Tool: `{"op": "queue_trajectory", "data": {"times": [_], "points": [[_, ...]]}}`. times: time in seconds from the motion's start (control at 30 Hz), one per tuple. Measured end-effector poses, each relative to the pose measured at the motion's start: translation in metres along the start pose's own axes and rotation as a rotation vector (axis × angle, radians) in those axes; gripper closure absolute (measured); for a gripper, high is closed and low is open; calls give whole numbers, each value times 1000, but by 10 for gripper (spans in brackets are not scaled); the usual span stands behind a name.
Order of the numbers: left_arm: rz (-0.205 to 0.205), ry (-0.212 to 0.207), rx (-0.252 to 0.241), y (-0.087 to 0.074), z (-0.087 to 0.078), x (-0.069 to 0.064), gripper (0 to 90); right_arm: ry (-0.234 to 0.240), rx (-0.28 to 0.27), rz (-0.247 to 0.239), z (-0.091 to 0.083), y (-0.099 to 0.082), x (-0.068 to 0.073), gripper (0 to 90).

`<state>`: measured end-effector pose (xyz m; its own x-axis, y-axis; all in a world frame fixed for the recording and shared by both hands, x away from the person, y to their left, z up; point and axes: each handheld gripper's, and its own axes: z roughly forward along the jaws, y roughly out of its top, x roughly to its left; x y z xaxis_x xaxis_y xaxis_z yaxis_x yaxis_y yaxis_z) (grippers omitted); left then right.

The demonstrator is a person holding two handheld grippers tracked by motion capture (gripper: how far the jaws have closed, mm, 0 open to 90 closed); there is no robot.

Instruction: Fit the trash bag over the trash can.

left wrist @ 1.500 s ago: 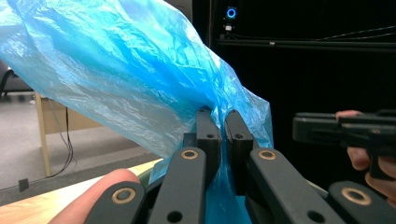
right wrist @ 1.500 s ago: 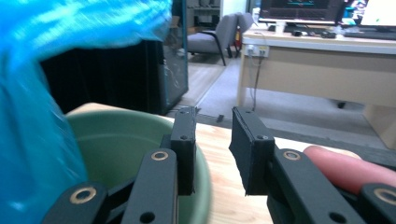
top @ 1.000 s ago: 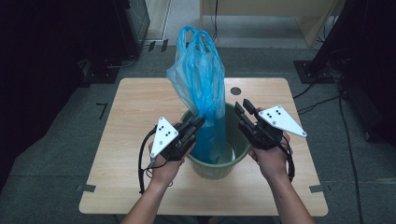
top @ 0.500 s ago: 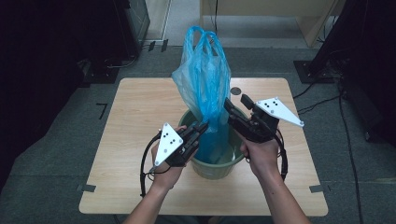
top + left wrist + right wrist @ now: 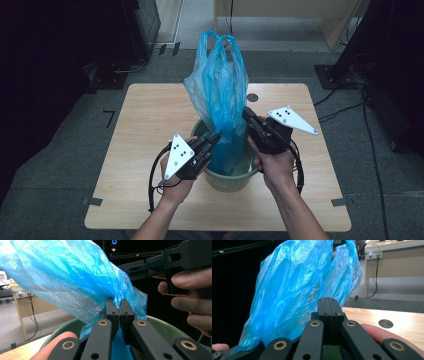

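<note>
A blue plastic bag (image 5: 220, 90) stands tall out of a green bin (image 5: 230, 177) on the wooden table (image 5: 150, 115). My left gripper (image 5: 216, 137) reaches over the bin's near-left rim and is shut on a gathered fold of the bag (image 5: 65, 277), which bunches at its tips (image 5: 120, 303). My right gripper (image 5: 247, 116) is at the bag's right side above the rim. Its jaws have just been closing and now meet flush (image 5: 328, 300), with no plastic seen between them and the bag (image 5: 294, 290) right behind.
The bin's green rim (image 5: 160, 327) curves under the left jaws. A round hole (image 5: 252, 97) is in the tabletop beyond the bin. A desk with cables (image 5: 387, 255) stands far behind, and dark equipment stands on both sides of the table.
My right gripper has edged in against the bag's right side and its jaws have come together. The bag's top has swayed a little. The left gripper has held still.
</note>
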<state>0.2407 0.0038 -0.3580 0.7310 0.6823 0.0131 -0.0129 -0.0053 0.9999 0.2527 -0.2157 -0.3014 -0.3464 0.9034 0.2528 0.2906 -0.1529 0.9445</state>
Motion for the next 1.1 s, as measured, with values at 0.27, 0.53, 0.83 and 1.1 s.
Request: {"op": "queue_trajectory", "data": {"times": [0.27, 0.53, 0.83, 1.1], "points": [[12, 151, 12, -1, -4, 4, 549, -53, -84, -78, -9, -5, 2, 900], [-25, 177, -11, 10, -6, 14, 496, -83, -122, -177, -18, -18, 11, 900], [-47, 125, 11, 32, 13, 9, 471, -67, -147, -294, -26, -32, 32, 900], [-86, 68, 90, 26, 24, 7, 642, -52, -153, -313, -31, -38, 37, 900]]}}
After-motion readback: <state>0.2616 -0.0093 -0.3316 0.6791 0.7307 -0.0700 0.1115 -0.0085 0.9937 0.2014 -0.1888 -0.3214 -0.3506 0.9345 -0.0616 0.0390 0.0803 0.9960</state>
